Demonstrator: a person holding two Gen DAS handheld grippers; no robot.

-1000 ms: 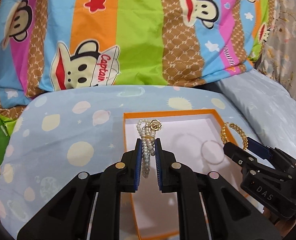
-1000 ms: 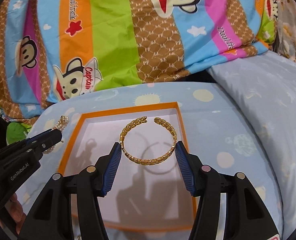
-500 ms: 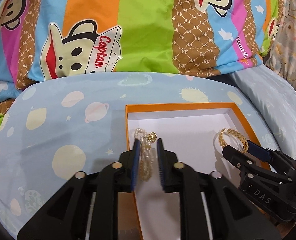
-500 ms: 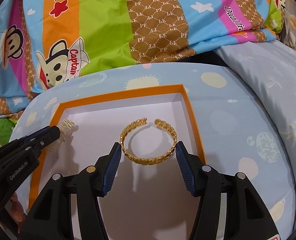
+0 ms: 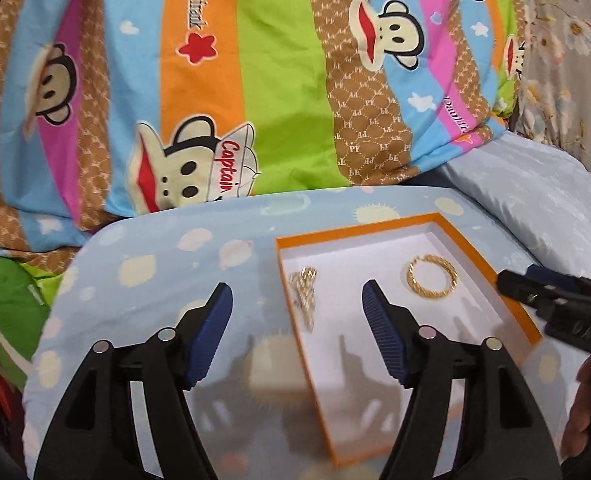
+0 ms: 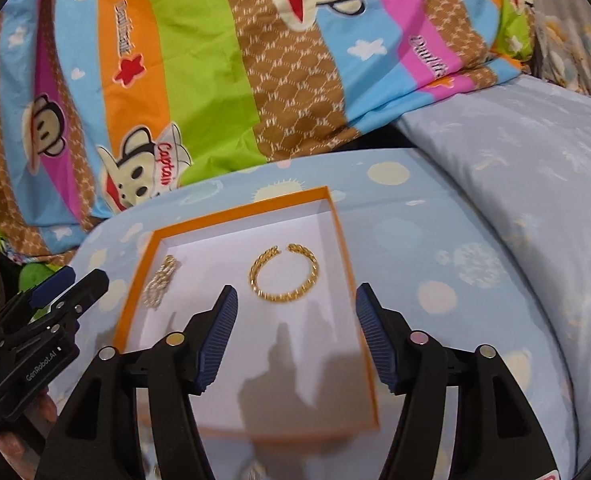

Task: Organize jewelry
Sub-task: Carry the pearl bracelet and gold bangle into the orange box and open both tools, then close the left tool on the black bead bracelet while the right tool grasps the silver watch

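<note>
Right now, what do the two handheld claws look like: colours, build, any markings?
Both are matte black plastic. The left claw and the right claw each have two angular fingers with cut-out slots, ribbed dark blue pads and round silver studs on the knuckles. In the right wrist view the left claw's body reads "GenRobot.AI" in white. No cables or sleeves show.

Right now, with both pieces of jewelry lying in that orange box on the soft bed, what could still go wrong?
1. The orange box sits on a soft, bulging cushion, so a nudge from either open gripper might tip or slide it.
2. The pearl bracelet lies bunched against the box's left wall, right by the left gripper; a finger could snag it.
3. The gold cuff bracelet lies loose just ahead of the right gripper and could get knocked.
</note>
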